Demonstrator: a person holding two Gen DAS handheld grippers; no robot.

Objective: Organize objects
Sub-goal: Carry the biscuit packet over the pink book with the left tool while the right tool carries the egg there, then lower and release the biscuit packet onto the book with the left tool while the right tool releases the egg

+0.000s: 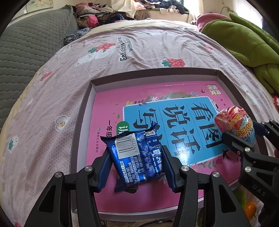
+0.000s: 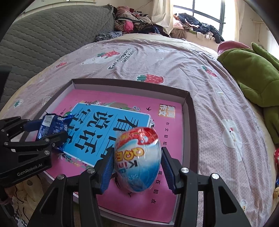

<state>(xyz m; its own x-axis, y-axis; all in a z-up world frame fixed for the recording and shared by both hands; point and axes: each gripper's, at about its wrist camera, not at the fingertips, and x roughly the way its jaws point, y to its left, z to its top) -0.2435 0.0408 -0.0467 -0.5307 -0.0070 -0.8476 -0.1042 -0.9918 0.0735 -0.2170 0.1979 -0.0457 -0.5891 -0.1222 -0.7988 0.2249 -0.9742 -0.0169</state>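
Note:
A blue foil snack packet (image 1: 137,153), barcode side up, sits between the ridged blue pads of my left gripper (image 1: 135,157), which is shut on it. It hangs just above a pink book (image 1: 108,108) that lies inside a shallow grey cardboard box (image 1: 157,71) on the bed. At the right, my right gripper (image 1: 240,138) is shut on a red, white and blue wrapped egg (image 1: 233,122). In the right wrist view the egg (image 2: 137,157) fills the right gripper (image 2: 137,158) over the book (image 2: 170,136). The left gripper (image 2: 48,131) holds the packet (image 2: 52,125) at the left, near the box (image 2: 130,83) wall.
The box lies on a pinkish strawberry-print bedsheet (image 1: 139,52). A green plush throw (image 1: 244,43) lies at the right and a grey quilted cushion (image 1: 26,52) at the left. Clothes (image 1: 97,15) are piled at the back. A small orange object (image 1: 250,209) shows at bottom right.

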